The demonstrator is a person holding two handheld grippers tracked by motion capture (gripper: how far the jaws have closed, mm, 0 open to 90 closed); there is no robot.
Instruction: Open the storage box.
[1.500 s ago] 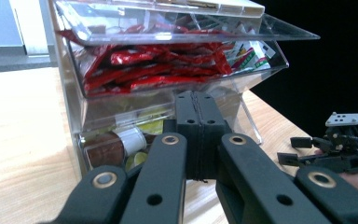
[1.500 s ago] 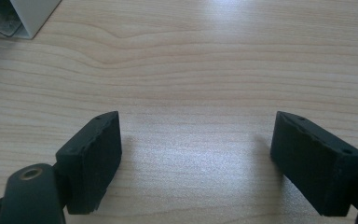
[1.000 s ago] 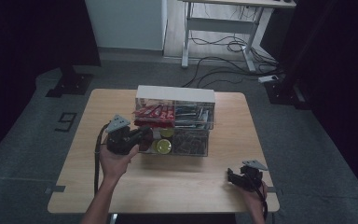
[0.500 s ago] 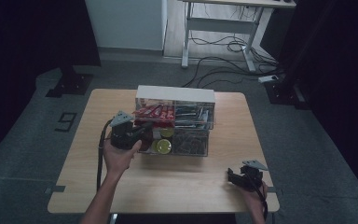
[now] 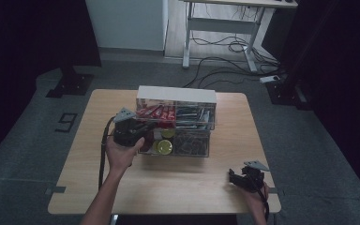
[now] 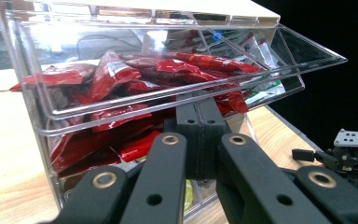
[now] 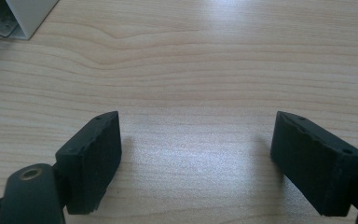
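You can read one sign: a dark "9" [image 5: 66, 122] marked on the grey floor [image 5: 23, 140], left of the table. The print on the red packets [image 6: 121, 74] is too blurred to read.

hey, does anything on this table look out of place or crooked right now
Only the clear organizer: its upper bin of red packets hangs tilted open, front flap jutting out over the shut left gripper. Nothing looks spilled or broken.

Our left gripper [image 6: 199, 122] faces the clear plastic flap [image 6: 191, 88] overhead; our right gripper [image 7: 196, 158] has bare wooden table [image 7: 205, 56] ahead.
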